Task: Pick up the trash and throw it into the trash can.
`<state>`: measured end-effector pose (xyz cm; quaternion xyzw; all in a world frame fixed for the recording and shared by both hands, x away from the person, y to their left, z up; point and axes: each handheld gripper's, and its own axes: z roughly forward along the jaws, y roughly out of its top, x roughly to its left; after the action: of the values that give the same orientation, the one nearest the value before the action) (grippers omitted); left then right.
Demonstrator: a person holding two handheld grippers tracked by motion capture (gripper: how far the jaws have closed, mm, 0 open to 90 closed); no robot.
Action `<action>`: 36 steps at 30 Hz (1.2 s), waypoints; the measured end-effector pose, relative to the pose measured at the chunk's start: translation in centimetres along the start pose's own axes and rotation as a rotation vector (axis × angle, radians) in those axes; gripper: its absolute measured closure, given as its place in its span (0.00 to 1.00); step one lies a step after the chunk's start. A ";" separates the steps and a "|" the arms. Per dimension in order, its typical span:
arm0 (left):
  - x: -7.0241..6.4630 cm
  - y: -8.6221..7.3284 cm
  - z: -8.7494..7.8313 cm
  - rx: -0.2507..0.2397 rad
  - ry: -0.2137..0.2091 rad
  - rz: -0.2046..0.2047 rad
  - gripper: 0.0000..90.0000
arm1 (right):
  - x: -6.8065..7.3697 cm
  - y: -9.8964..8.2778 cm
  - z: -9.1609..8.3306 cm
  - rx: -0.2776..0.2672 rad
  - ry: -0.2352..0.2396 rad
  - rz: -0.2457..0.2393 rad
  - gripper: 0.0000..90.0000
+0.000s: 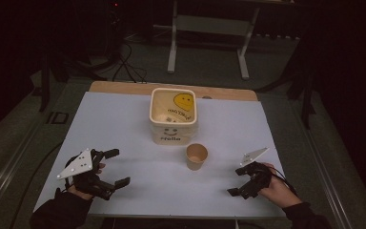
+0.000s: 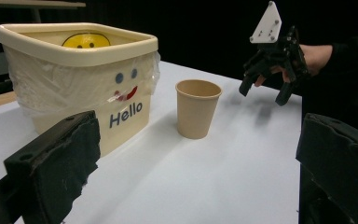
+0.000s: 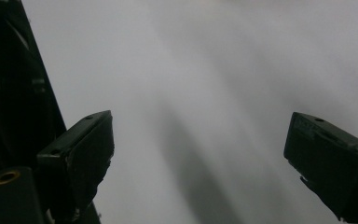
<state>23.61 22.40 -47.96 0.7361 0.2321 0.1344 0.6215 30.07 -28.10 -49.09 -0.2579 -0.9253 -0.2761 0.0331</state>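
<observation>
Both grippers sit low at the near edge of the white tabletop (image 1: pixel 124 124), nothing in hand. Left gripper (image 1: pixel 116 167) has its jaws spread wide and empty, aimed toward the paper cup (image 1: pixel 196 156), which shows between the jaws in the left gripper view. Right gripper (image 1: pixel 238 181) is also wide open and empty, pointed down at bare tabletop in its own view. Cup stands upright, empty as far as can be seen, just in front of the cream bin (image 1: pixel 173 116) with the plastic liner and "Hello" face, near it but not touching. Step looks like the start: approach not yet made. Next move likely calls for one gripper to close on the cup wall gently, thin paper crushes easily, then lift and carry it over the bin rim
</observation>
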 end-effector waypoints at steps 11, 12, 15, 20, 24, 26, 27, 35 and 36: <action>0.0 0.0 0.1 0.003 -0.005 0.002 0.00 | 0.6 1.5 0.2 0.201 0.013 -0.055 0.09; 0.0 0.0 0.1 0.004 -0.004 0.002 0.00 | 0.6 1.7 0.2 0.218 0.006 -0.058 0.09; 0.0 0.0 0.0 0.005 -0.005 0.004 0.00 | 0.9 2.2 0.4 0.258 0.015 -0.070 0.09; -0.1 0.0 0.1 0.006 -0.007 0.003 0.00 | 1.1 3.2 0.5 0.316 0.015 -0.083 0.09; -0.1 0.0 0.1 0.007 -0.009 0.004 0.00 | 1.2 4.2 0.4 0.355 0.015 -0.095 0.12; -0.1 0.0 0.1 0.007 -0.010 0.005 0.00 | 1.3 4.8 0.3 0.376 0.002 -0.108 0.14; -0.1 0.0 0.0 0.006 -0.011 0.004 0.00 | 1.4 5.1 0.2 0.387 -0.005 -0.111 0.14; 0.0 0.1 0.0 0.006 -0.013 0.003 0.00 | 1.6 7.3 -0.1 0.417 -0.017 -0.145 0.15; 0.0 0.0 0.1 0.006 -0.012 0.003 0.00 | 1.7 7.5 0.0 0.422 -0.022 -0.148 0.15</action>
<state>23.62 22.34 -47.93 0.7391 0.2277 0.1301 0.6204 32.35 -21.97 -45.04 -0.1797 -0.9792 -0.0754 0.0560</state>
